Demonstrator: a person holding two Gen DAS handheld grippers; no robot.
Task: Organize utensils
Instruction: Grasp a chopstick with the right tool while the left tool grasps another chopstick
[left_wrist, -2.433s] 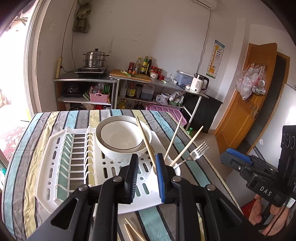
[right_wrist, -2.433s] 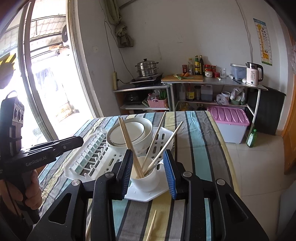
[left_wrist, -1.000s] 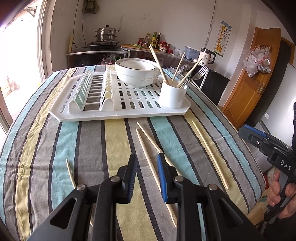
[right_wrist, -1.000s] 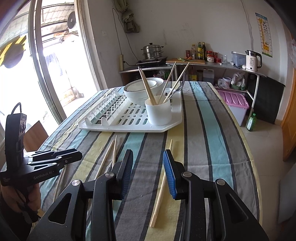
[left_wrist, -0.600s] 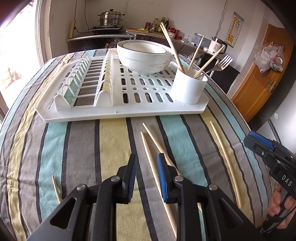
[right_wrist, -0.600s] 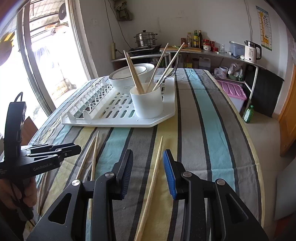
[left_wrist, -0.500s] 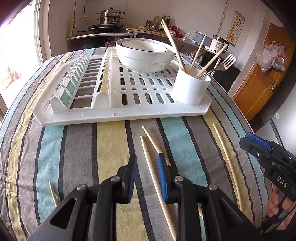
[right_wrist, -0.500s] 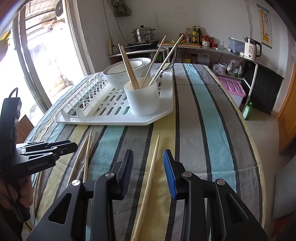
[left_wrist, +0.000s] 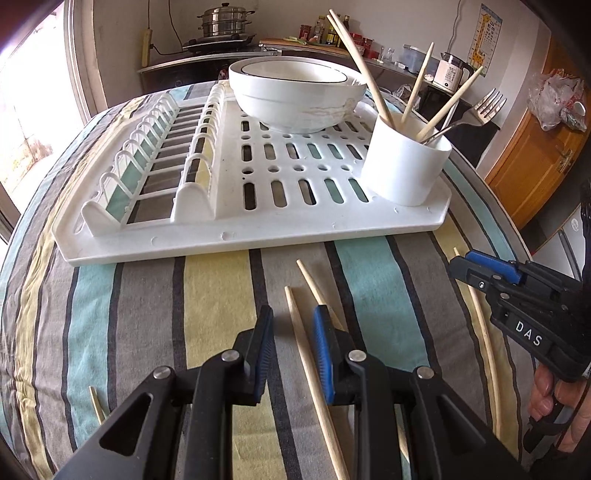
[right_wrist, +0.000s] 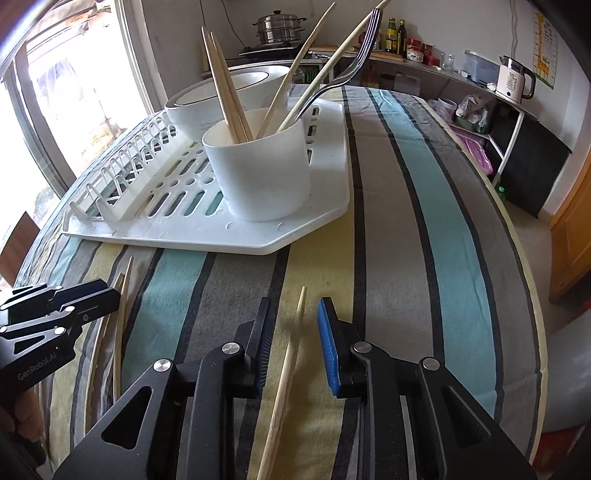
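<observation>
A white cup (left_wrist: 404, 170) (right_wrist: 260, 170) holding several chopsticks and a fork (right_wrist: 354, 70) stands on the near right corner of a white dish rack (left_wrist: 236, 236) (right_wrist: 207, 236). Loose chopsticks lie on the striped tablecloth. My left gripper (left_wrist: 291, 328) is open, low over the cloth, with one chopstick (left_wrist: 314, 380) lying between its jaws and a second (left_wrist: 312, 286) just to the right. My right gripper (right_wrist: 293, 325) is open with another chopstick (right_wrist: 286, 373) lying between its jaws. Neither touches the stick, as far as I can tell.
A white bowl (left_wrist: 295, 92) sits at the back of the rack. Another chopstick tip (left_wrist: 96, 404) lies at the near left. Two chopsticks (right_wrist: 118, 332) lie by the left gripper (right_wrist: 55, 314) in the right wrist view. The table edge drops off at right (right_wrist: 532, 295).
Both grippers have come down and forward toward the cloth, each now straddling a loose chopstick. The jaws have stayed open. The rack and cup have not moved.
</observation>
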